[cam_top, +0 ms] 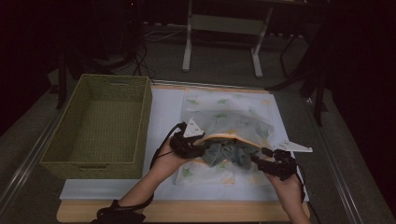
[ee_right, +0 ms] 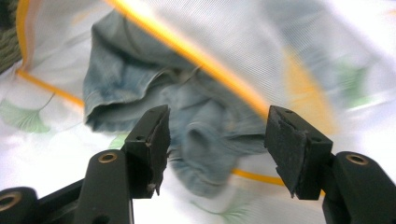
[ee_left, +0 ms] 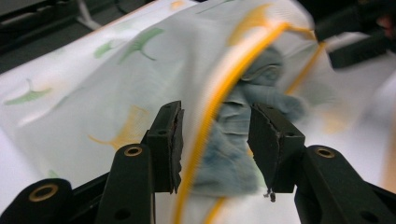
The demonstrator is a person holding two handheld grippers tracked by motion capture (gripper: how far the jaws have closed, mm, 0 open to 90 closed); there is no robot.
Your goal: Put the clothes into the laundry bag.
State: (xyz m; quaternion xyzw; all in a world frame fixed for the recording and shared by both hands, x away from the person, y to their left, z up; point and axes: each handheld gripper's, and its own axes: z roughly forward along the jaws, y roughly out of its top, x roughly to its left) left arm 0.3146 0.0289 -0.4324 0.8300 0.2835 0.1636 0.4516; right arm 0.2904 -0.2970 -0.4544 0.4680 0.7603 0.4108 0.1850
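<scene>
Both the left gripper (cam_top: pixel 189 142) and right gripper (cam_top: pixel 273 163), jaws apart and gripping nothing, flank the mesh laundry bag (cam_top: pixel 233 112) on the table beside the wicker basket (cam_top: pixel 100 123), denim garment (cam_top: pixel 229 154) half inside its mouth; bagging appears underway, next requiring a grip on the denim.

A wicker basket (cam_top: pixel 100 123) is sitting on the desk (cam_top: pixel 163 114) left of the mesh laundry bag (cam_top: pixel 229 116), with jeans (cam_top: pixel 229 154) lying in the bag's mouth.
</scene>
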